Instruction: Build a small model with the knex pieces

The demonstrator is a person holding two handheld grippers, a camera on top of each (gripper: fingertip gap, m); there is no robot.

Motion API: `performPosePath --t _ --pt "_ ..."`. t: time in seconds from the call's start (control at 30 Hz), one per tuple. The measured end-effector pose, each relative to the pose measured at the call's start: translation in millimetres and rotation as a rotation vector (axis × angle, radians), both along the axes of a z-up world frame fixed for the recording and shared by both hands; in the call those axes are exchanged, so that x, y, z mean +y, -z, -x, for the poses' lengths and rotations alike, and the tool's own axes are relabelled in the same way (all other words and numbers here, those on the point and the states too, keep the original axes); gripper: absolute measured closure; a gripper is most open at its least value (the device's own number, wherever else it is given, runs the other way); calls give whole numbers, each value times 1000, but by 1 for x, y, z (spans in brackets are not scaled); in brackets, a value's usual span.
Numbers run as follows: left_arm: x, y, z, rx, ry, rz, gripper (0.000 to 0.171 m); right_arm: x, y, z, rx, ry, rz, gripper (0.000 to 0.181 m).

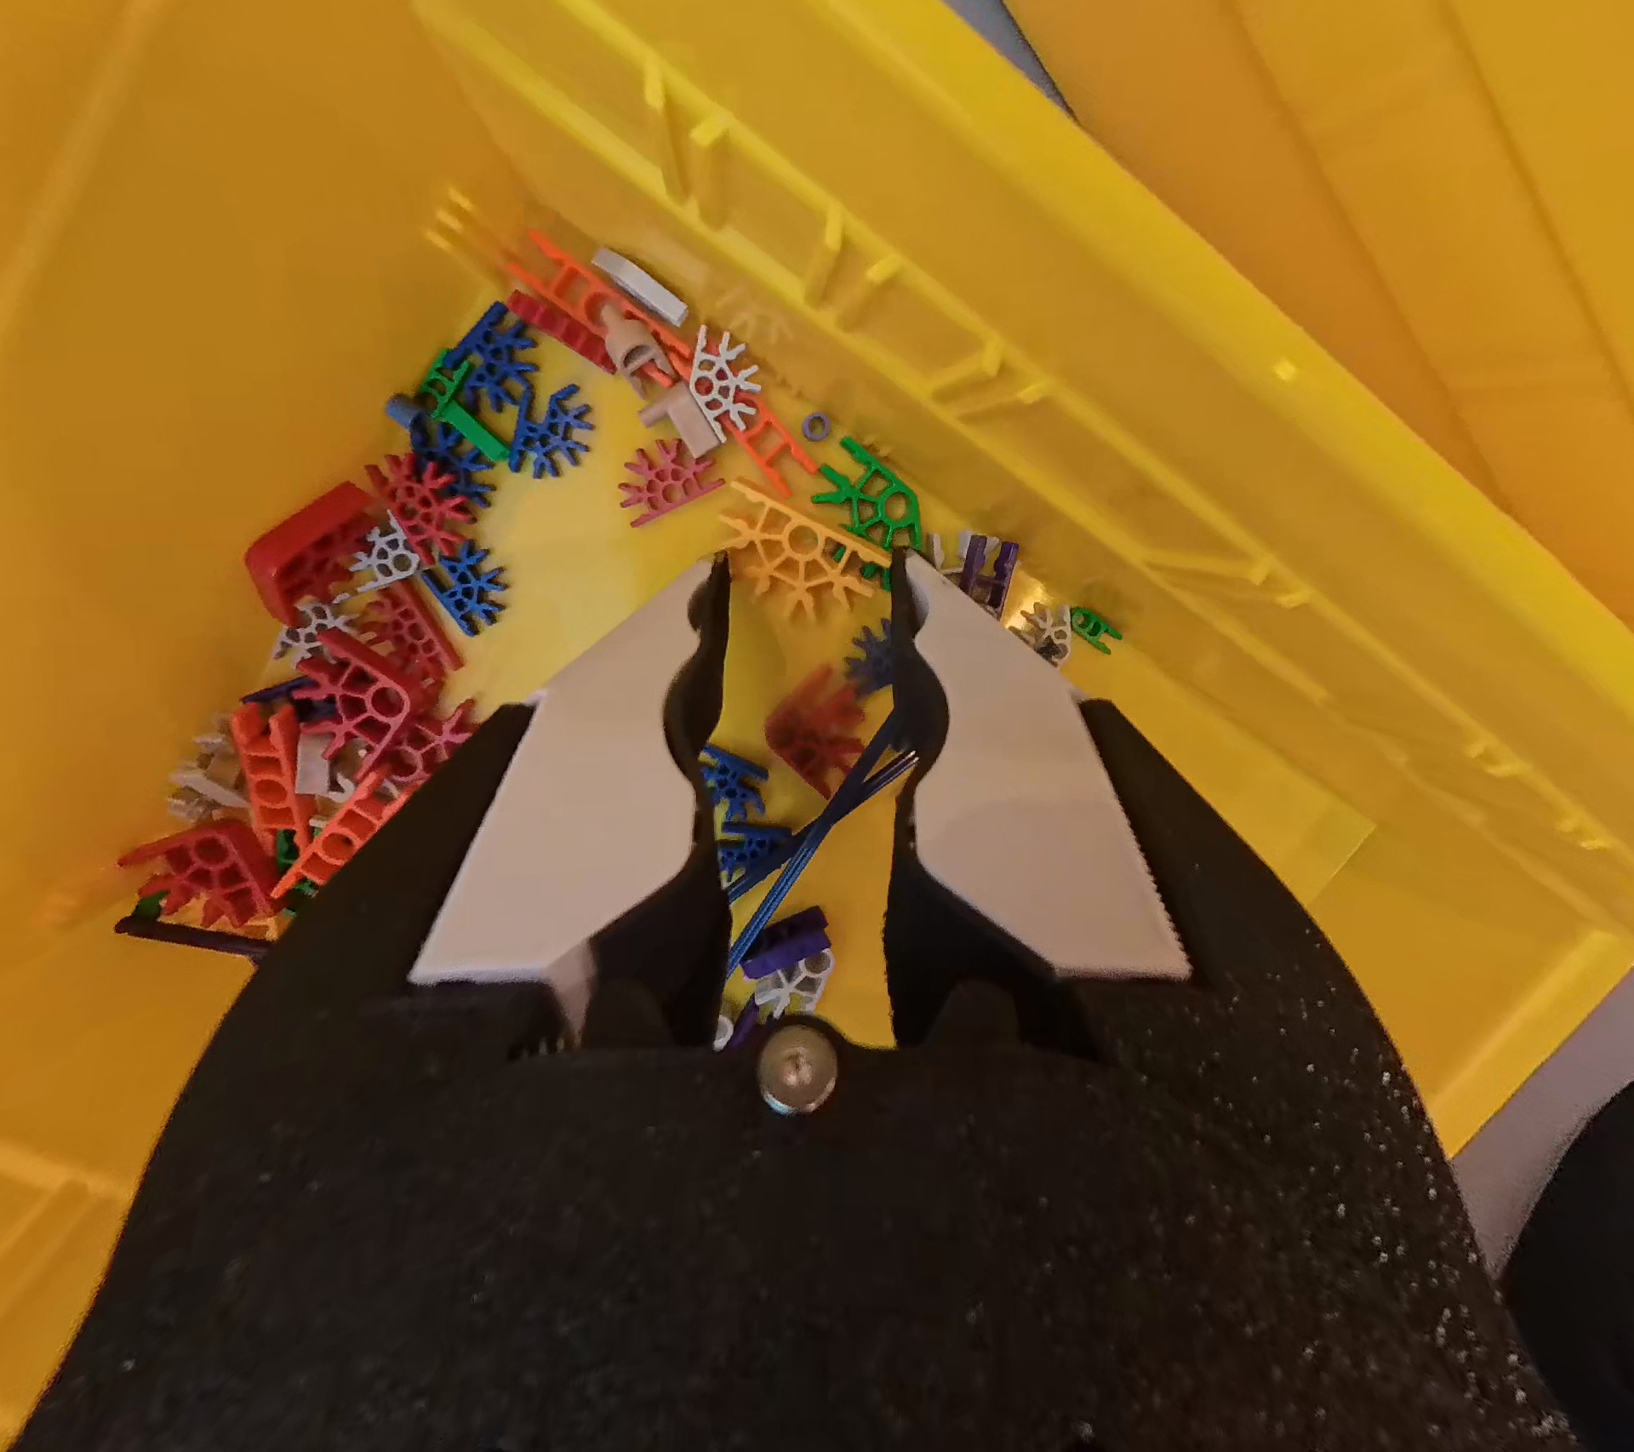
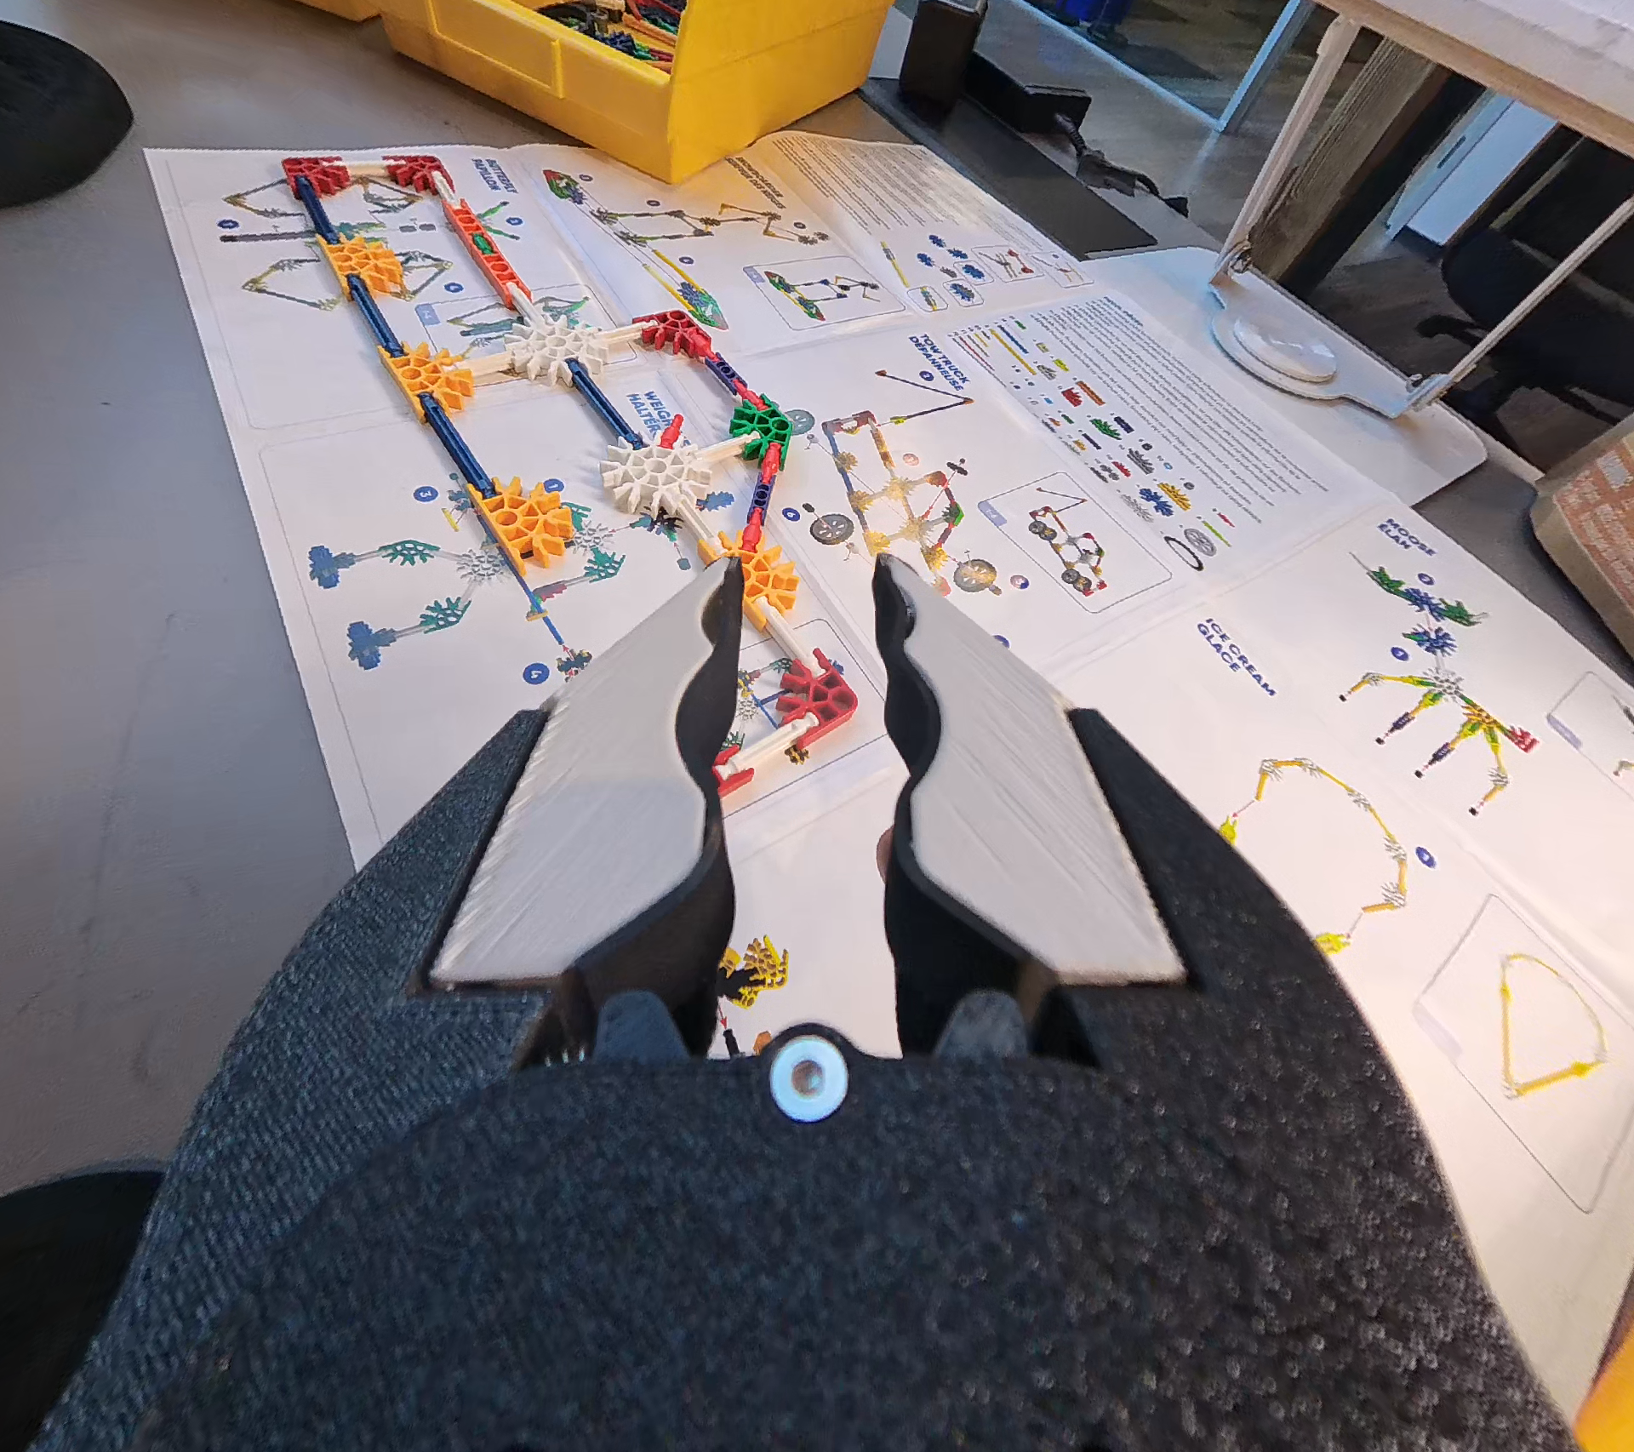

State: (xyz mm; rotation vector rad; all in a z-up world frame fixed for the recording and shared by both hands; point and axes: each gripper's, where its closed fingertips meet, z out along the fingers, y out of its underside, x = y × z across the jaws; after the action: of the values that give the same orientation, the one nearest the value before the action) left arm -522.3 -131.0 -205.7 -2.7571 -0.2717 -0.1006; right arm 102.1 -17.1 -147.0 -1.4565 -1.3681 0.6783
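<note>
While the left gripper (image 1: 809, 569) reaches down inside a yellow bin (image 1: 265, 172), its jaws stand moderately apart with nothing clamped between them. Its tips hover just over an orange snowflake-shaped connector (image 1: 800, 556) on the bin floor, with a green connector (image 1: 875, 499) just beyond and a pink half-round connector (image 1: 668, 479) near the left tip. Thin blue rods (image 1: 831, 826) lie crossed between the fingers lower down, blurred; whether they touch the right finger cannot be told. More connectors, red, blue, grey and purple, are heaped along the left of the bin floor.

In the right wrist view the right gripper (image 2: 805, 568) hangs over a printed instruction sheet (image 2: 1149, 702) spread on the grey desk (image 2: 133, 658), jaws likewise apart and holding nothing. Its left tip is just above an orange connector (image 2: 765, 569) at the near end of a flat built frame (image 2: 566, 393) of blue and white rods joined by orange, white, red and green connectors, which lies on the sheet. A red corner connector (image 2: 818, 693) of the frame shows between the fingers.

The sheet carries coloured build diagrams, numbered blue dots, headings and blocks of small print. Two yellow bins (image 2: 707, 39) holding mixed pieces stand at the far edge of the sheet. A white stand (image 2: 1282, 348) carries a sheet of printed paper at upper right.
</note>
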Motion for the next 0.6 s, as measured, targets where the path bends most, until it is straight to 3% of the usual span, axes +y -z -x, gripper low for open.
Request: performPosePath --t 0.23,0.3,0.37,0.43,0.5,0.6 --pt "-9 -24 10 10 -27 -69 138 0 0 0 0 -2 2 152" --pt "-6 -46 10 41 -20 -132 138 -1 0 0 2 -3 2 152" --pt "10 -86 -4 71 16 -256 138 -1 0 1 3 -5 3 152" --pt "29 -133 -38 156 130 -368 137 -1 2 2 1 -7 9 152" --pt "46 -168 -98 251 318 -428 138 -2 4 4 -4 -11 16 152" --pt "68 -184 -213 305 621 -488 137 -3 5 5 -12 -14 8 152"
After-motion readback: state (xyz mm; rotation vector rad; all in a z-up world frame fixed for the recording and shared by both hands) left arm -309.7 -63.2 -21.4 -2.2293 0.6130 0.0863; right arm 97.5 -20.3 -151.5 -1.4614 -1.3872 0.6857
